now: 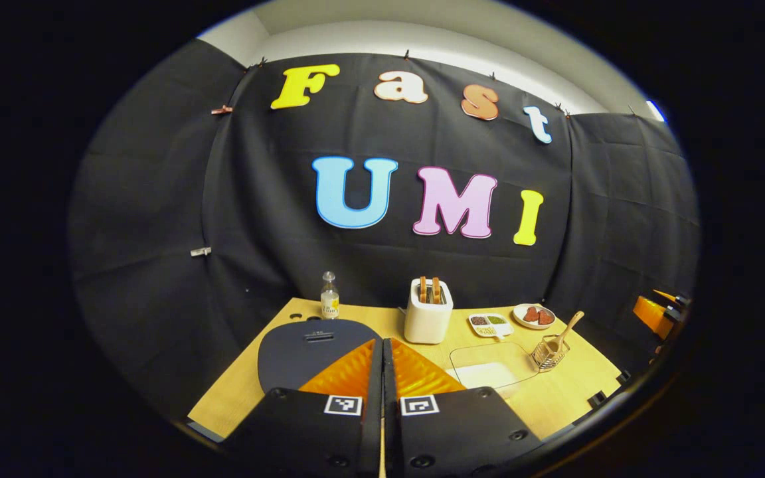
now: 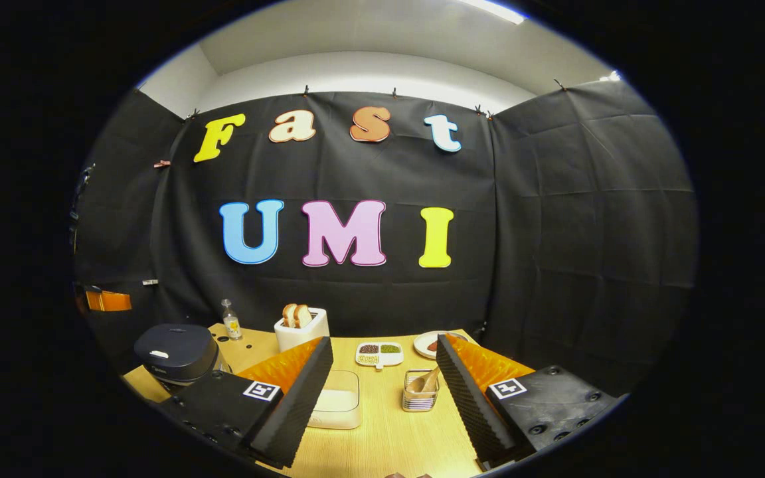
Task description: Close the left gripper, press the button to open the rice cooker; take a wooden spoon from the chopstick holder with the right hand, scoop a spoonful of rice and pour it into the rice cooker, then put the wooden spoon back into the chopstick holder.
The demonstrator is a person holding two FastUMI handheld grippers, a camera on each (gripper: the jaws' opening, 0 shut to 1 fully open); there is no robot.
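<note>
The dark rice cooker (image 1: 316, 352) sits with its lid down at the table's left, just beyond my left gripper (image 1: 382, 352), whose fingers are pressed together with nothing between them. In the right gripper view the cooker (image 2: 176, 352) stands at the far left. A wire chopstick holder (image 2: 420, 392) with a wooden spoon (image 2: 427, 382) in it stands between the wide-apart fingers of my right gripper (image 2: 382, 372), farther off. The holder (image 1: 550, 352) and spoon (image 1: 568, 328) also show at the right of the left gripper view. A clear box of rice (image 2: 337, 399) lies left of the holder.
A white toaster (image 1: 428, 311) with bread stands at the back centre, a small bottle (image 1: 329, 297) at back left. A divided dish (image 1: 491, 323) and a plate (image 1: 534, 316) sit at back right. The other gripper (image 1: 655, 312) shows at the far right edge.
</note>
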